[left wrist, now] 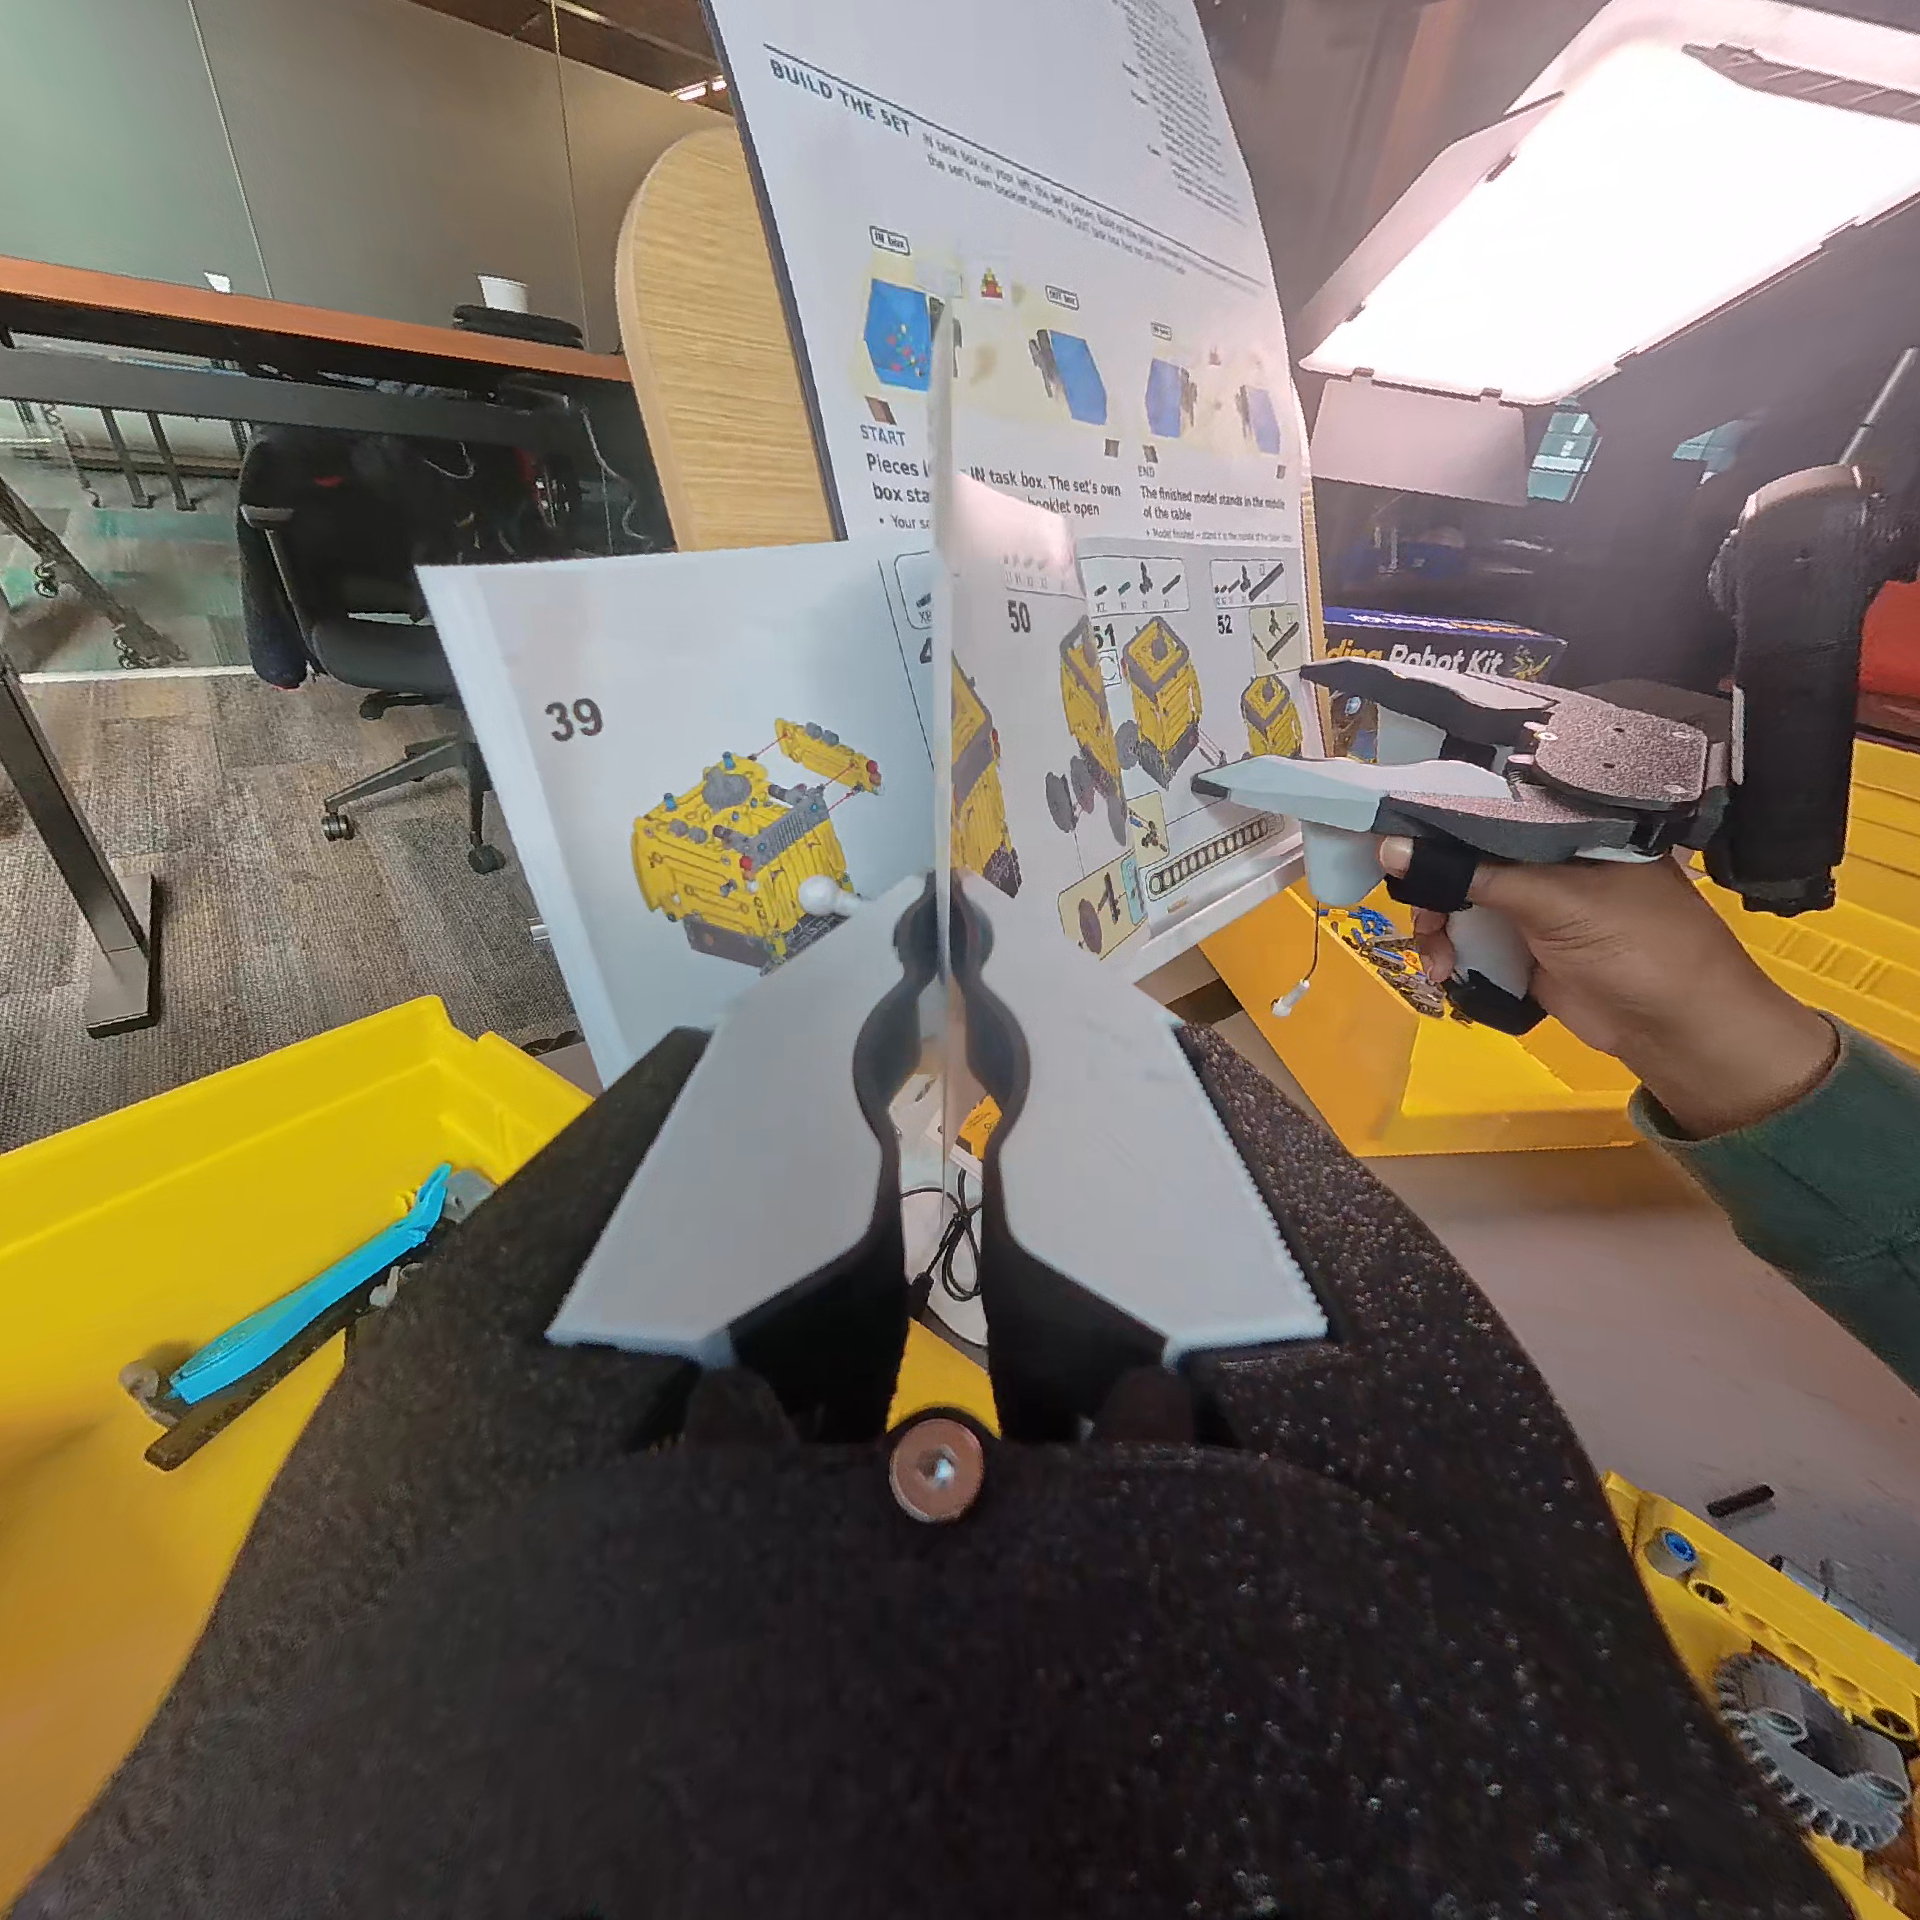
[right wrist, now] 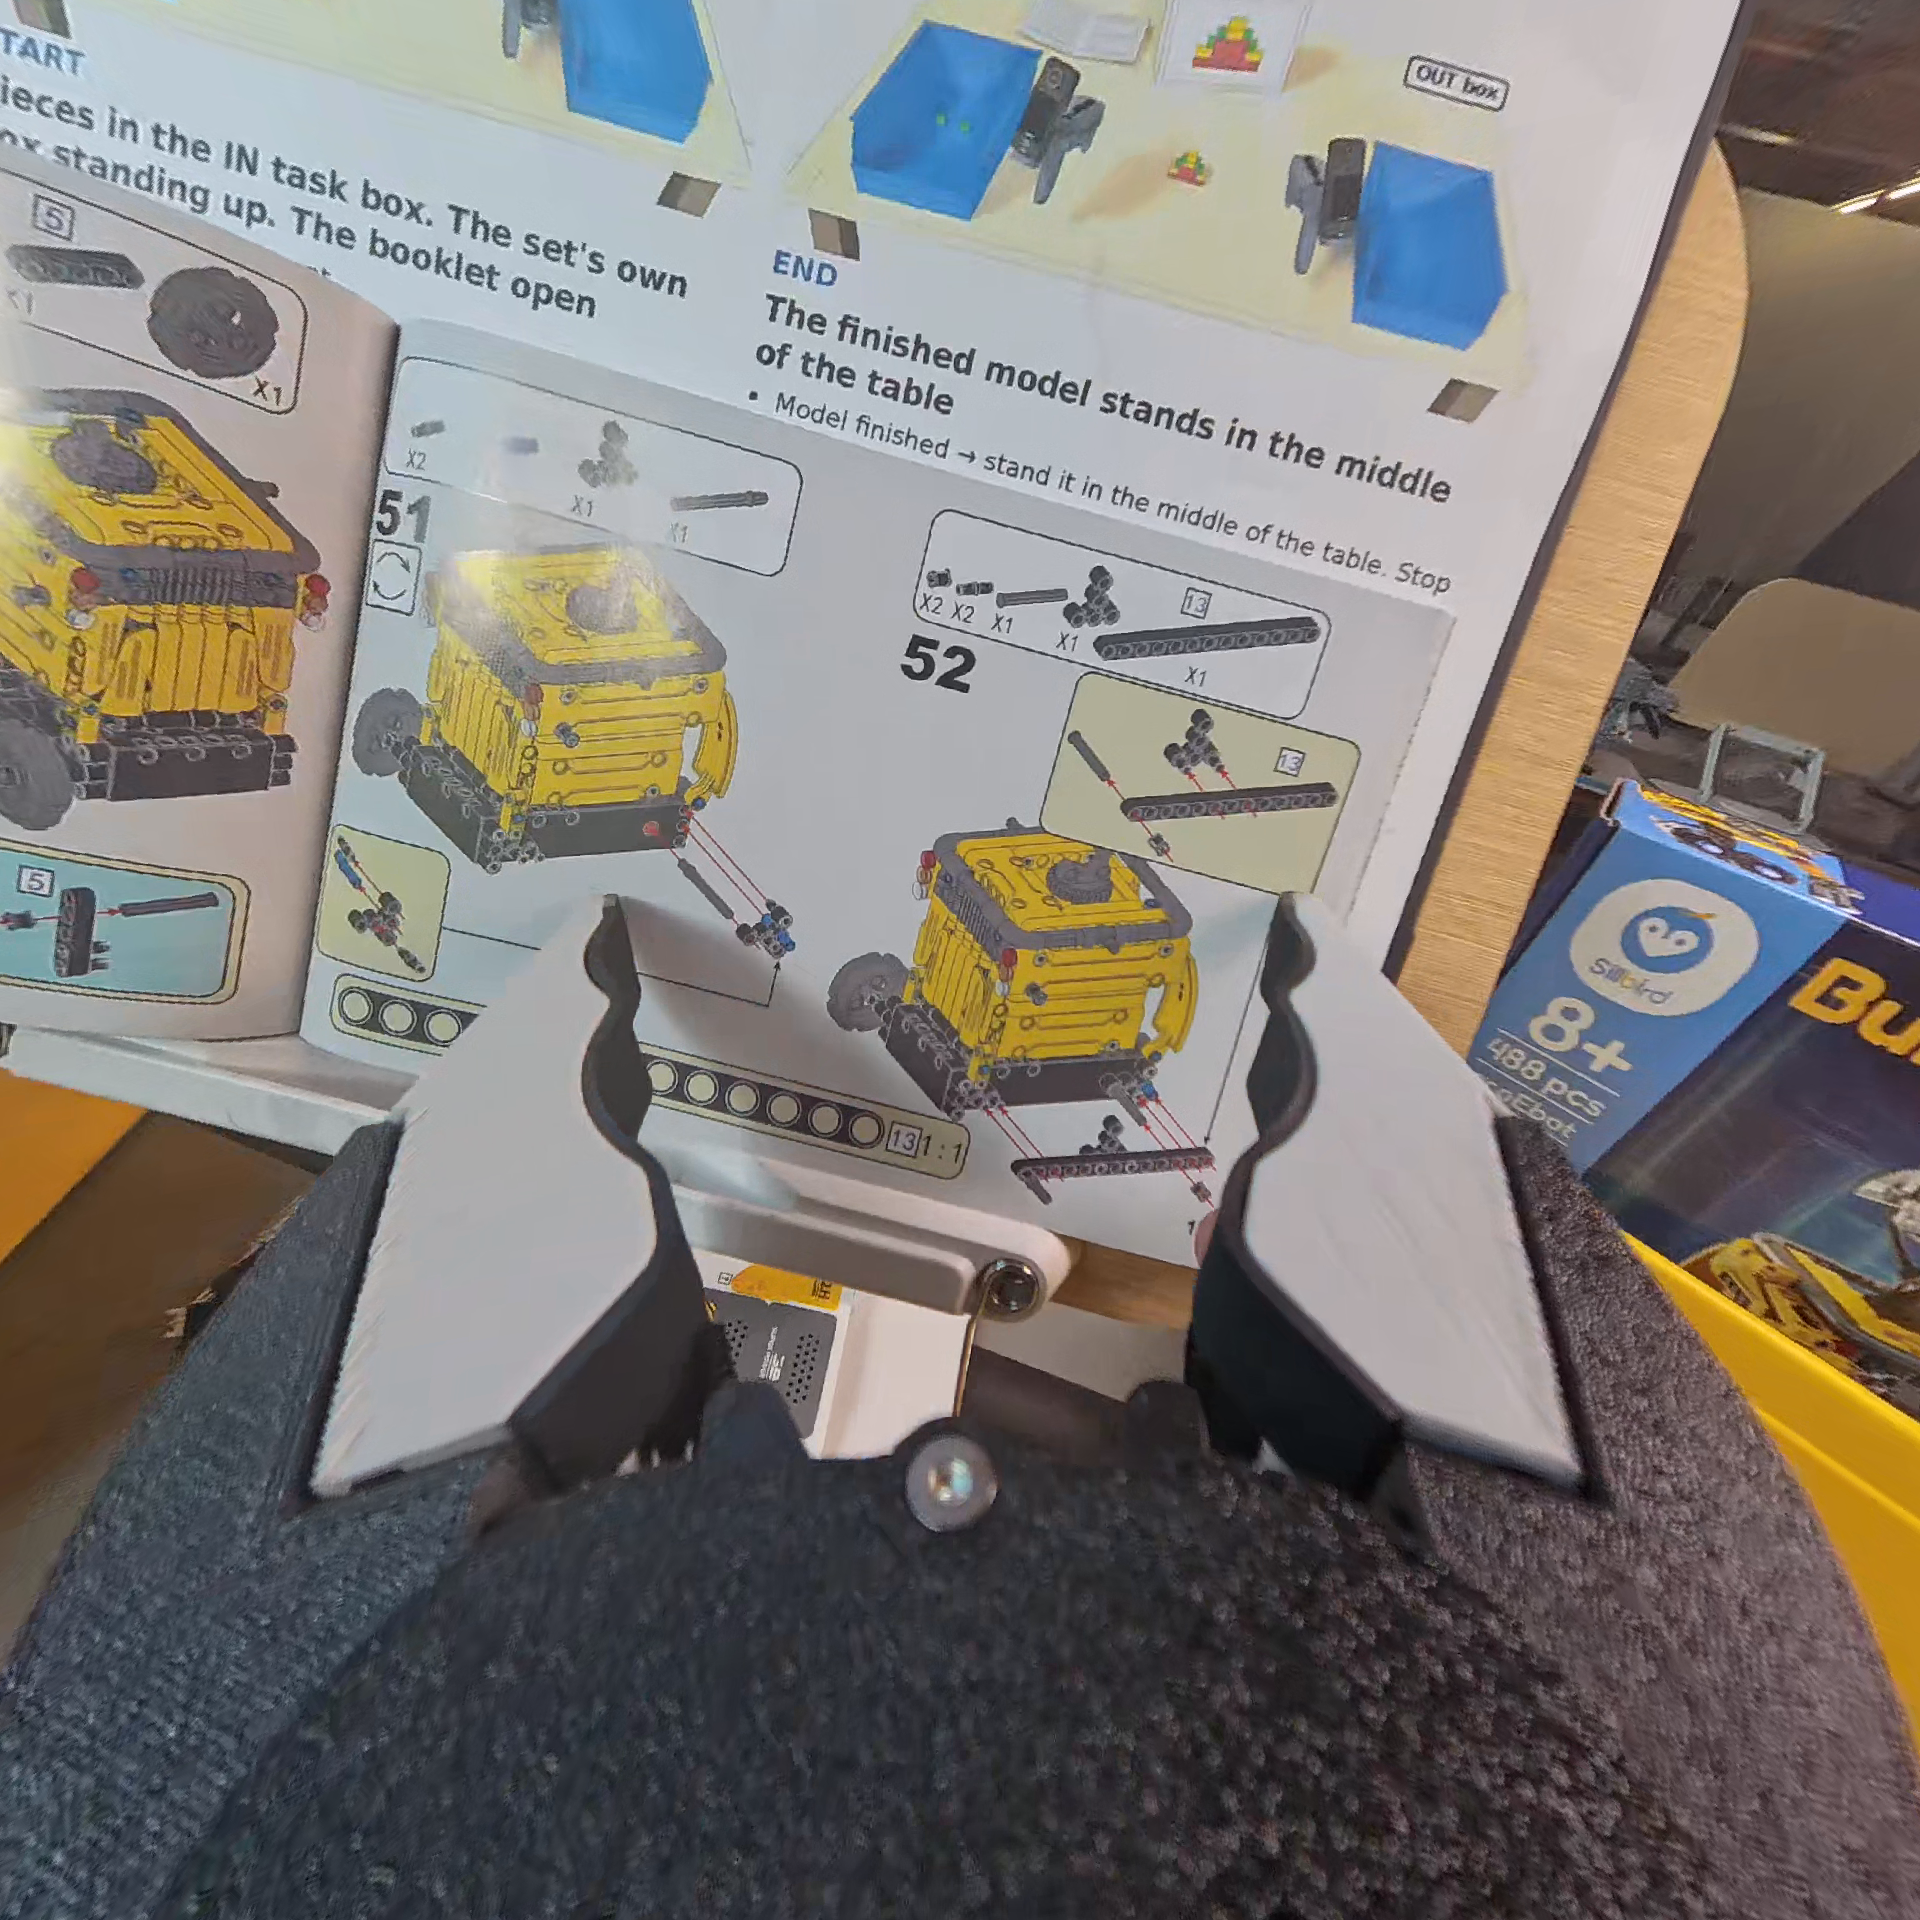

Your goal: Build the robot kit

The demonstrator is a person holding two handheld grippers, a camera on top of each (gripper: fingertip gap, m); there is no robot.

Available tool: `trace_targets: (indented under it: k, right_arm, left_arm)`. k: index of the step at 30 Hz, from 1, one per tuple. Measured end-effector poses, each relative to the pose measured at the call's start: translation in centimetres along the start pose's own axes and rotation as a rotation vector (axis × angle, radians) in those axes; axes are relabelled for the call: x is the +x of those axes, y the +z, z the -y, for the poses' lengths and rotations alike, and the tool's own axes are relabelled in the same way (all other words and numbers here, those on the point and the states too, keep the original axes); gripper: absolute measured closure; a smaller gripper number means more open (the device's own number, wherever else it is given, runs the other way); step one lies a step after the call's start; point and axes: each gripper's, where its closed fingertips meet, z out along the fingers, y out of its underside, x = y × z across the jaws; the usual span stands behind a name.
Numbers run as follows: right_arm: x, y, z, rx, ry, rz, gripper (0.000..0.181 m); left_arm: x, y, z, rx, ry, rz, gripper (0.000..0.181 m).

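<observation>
The booklet (right wrist: 810, 790) stands open at frame centre on a stand (right wrist: 831, 1236), in front of the instruction board (right wrist: 1091, 343). A kit box (right wrist: 1704, 1039) sits at right, inside a bin (right wrist: 1787, 1382). In the left wrist view, another bin (left wrist: 208, 1195) fills the lower left, holding a tool (left wrist: 312, 1299).

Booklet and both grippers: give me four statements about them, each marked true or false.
1. The left gripper is shut on a booklet page. True.
2. The right gripper holds a brick. False: it is open and empty, facing the booklet.
3. A blue tool lies in the yellow bin. True.
4. The kit box is red. False: it is blue.
</observation>
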Motion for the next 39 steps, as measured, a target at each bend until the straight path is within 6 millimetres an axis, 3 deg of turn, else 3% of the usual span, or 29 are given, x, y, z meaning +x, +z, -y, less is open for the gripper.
trace_targets:
  k: [2,7,10,11,13,14,16,20,33,36,37,39]
  right_arm:
    - [-0.1,0.0,0.0,0.001,-0.004,-0.006,0.065]
    - [-0.4,-0.4,0.1,0.026,-0.017,0.002,0.095]
    - [-0.1,-0.6,0.1,0.026,-0.024,0.008,0.104]
    - [0.1,-0.7,0.1,0.022,-0.025,0.001,0.103]
    - [1.5,-0.9,0.3,0.016,-0.025,-0.068,0.067]
    - [1.9,-0.8,0.2,0.009,-0.018,-0.077,0.059]
    - [1.5,-0.3,-0.4,-0.022,0.058,-0.016,0.062]
    - [1.4,0.0,-0.5,-0.006,0.051,-0.008,0.065]
    - [2.7,-1.3,-0.1,0.043,-0.004,-0.059,0.095]
    - [1.9,-2.0,1.5,0.102,-0.004,-0.011,0.064]
    - [1.3,-1.8,1.3,0.085,-0.012,0.019,0.059]
    - [0.0,-0.4,-0.9,-0.02,-0.022,0.071,0.045]
  left_arm:
    - [-0.1,0.0,0.0,-0.002,-0.001,0.005,0.181]
    - [-0.1,0.2,-0.2,-0.007,-0.007,0.004,0.181]
    - [-0.2,0.2,-0.3,-0.01,-0.007,0.009,0.181]
    - [-0.2,0.2,-0.3,-0.012,-0.007,0.011,0.181]
    - [-0.4,0.1,-0.3,-0.012,-0.012,0.012,0.181]
    - [-0.4,0.1,-0.3,-0.01,-0.016,0.013,0.181]
    - [-0.4,0.1,-0.4,-0.009,-0.024,0.011,0.181]
    - [-0.4,0.4,-0.7,-0.021,-0.023,0.011,0.181]
    - [-0.6,0.6,-1.0,-0.031,-0.021,0.029,0.181]
    - [-0.7,0.5,-0.8,-0.023,-0.03,0.026,0.181]
    - [-0.7,0.5,-0.8,-0.022,-0.032,0.026,0.181]
    - [-0.6,0.5,-0.9,-0.024,-0.031,0.024,0.181]
